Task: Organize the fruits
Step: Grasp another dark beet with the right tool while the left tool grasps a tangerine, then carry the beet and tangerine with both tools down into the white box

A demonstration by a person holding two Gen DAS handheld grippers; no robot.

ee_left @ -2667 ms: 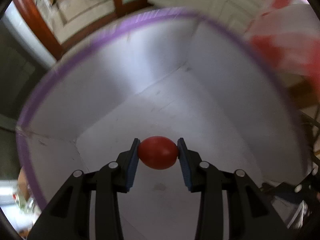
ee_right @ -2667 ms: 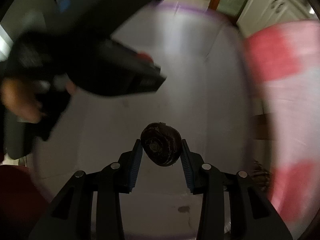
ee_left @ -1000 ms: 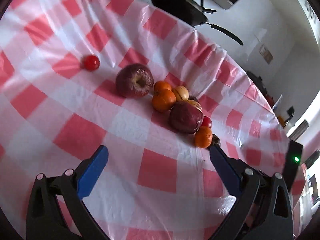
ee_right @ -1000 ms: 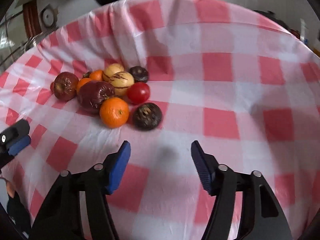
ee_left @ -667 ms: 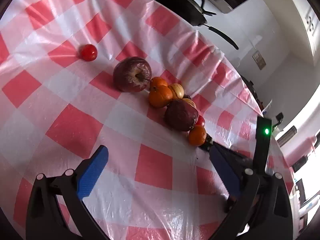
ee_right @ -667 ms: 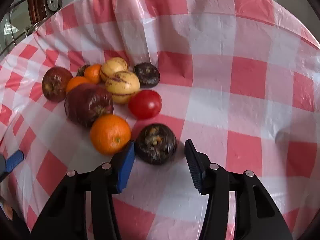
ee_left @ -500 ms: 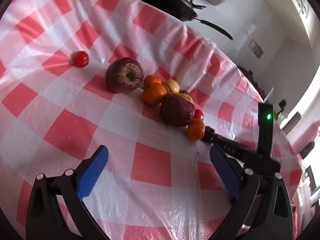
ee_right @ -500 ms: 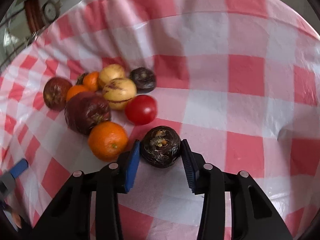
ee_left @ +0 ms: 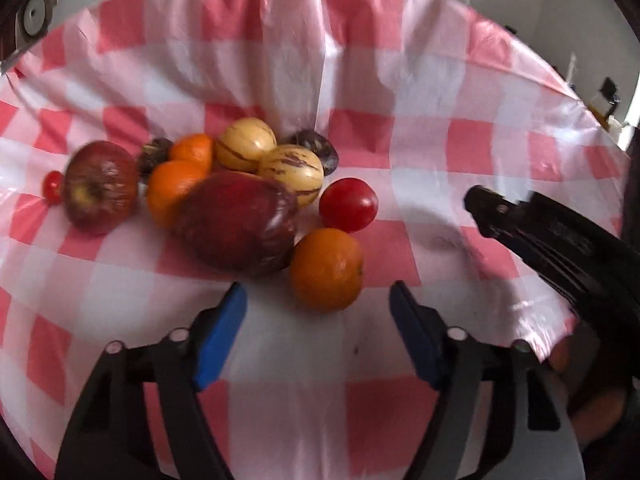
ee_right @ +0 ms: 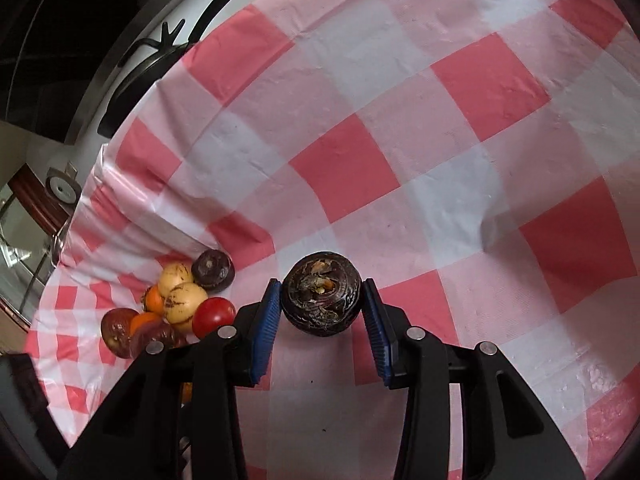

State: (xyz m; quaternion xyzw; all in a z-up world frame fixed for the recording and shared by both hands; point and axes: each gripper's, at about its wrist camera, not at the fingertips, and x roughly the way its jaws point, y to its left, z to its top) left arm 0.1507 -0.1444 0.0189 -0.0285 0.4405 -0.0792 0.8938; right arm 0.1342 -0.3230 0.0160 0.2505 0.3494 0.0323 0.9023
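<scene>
In the right wrist view my right gripper [ee_right: 322, 306] is shut on a dark wrinkled round fruit [ee_right: 321, 293], held above the red-and-white checked tablecloth [ee_right: 440, 160]. The left wrist view shows my left gripper [ee_left: 318, 322] with its jaws closing, an orange [ee_left: 327, 269] just ahead of the blue pads and not touched by them. Behind it lie a large dark red apple [ee_left: 238, 222], a tomato [ee_left: 348, 205], two yellow striped fruits [ee_left: 291, 174], more oranges [ee_left: 174, 186], another red apple [ee_left: 99, 186] and a small tomato [ee_left: 53, 186].
The right gripper's black body [ee_left: 560, 248] crosses the right side of the left wrist view, with a hand [ee_left: 596, 404] below it. A black pan [ee_right: 160, 52] sits beyond the table's far edge. Another dark fruit [ee_right: 213, 270] remains in the pile [ee_right: 176, 304].
My right gripper closed on the dark fruit and lifted it away from the pile, rolling. My left gripper swung in close to the orange and its jaws narrowed.
</scene>
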